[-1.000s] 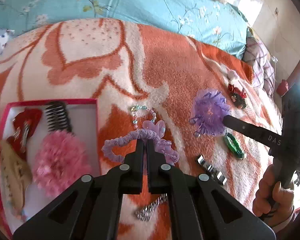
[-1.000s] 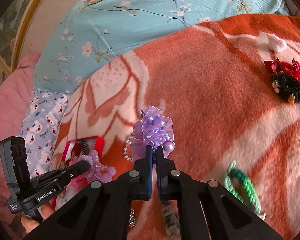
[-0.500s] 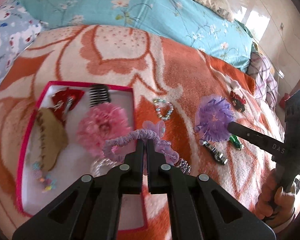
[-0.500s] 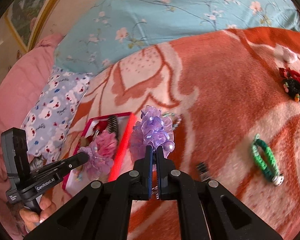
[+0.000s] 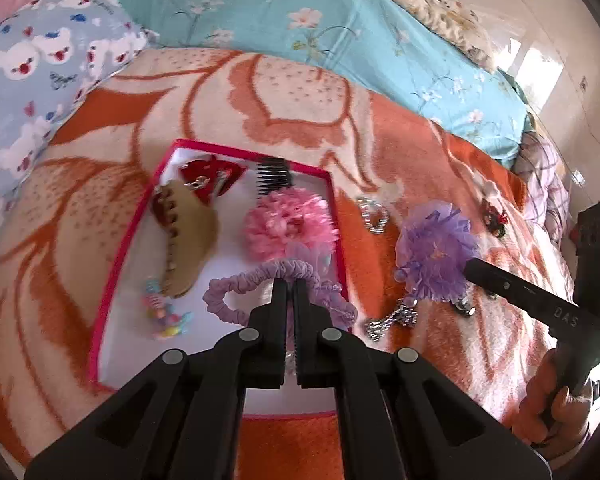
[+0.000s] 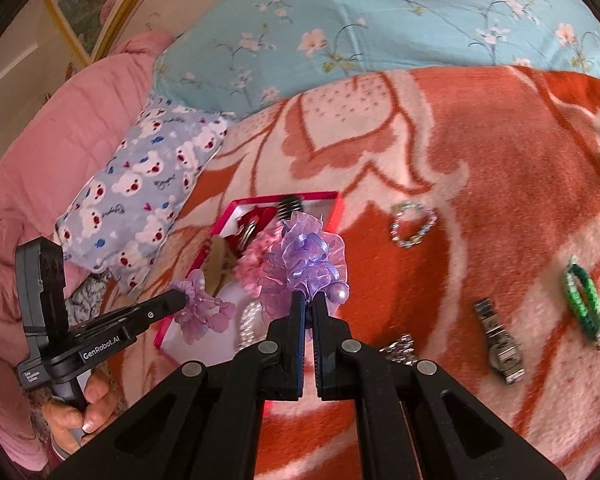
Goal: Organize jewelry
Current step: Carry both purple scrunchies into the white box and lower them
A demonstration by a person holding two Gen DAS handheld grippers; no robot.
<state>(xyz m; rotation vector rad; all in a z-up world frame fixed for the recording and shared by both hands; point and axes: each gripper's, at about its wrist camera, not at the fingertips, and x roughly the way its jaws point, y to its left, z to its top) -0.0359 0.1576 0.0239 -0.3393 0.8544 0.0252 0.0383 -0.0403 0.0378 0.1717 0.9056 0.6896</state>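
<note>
My left gripper (image 5: 290, 286) is shut on a lilac scrunchie with a flower (image 5: 256, 276) and holds it over the pink-rimmed white box (image 5: 112, 276). In the box lie a pink pompom (image 5: 284, 220), a tan claw clip (image 5: 188, 236), a red clip (image 5: 212, 178), a black comb (image 5: 274, 178) and a small beaded piece (image 5: 166, 316). My right gripper (image 6: 309, 300) is shut on a purple ribbon flower (image 6: 306, 264), hanging over the box's right edge (image 6: 338, 204). From the right wrist view the left gripper (image 6: 180, 300) carries its scrunchie (image 6: 202, 308) above the box.
On the orange and cream blanket (image 6: 480, 160) lie a beaded bracelet (image 6: 414, 224), a metal watch (image 6: 500, 348), a green braided band (image 6: 584, 300), a silver chain (image 5: 392, 318) and a red and black hair tie (image 5: 496, 218). Pillows (image 5: 40, 72) line the far side.
Both grippers moved left toward the box, each still holding its piece. The scrunchie now hangs over the box's inside and the purple flower has reached the box's right edge.
</note>
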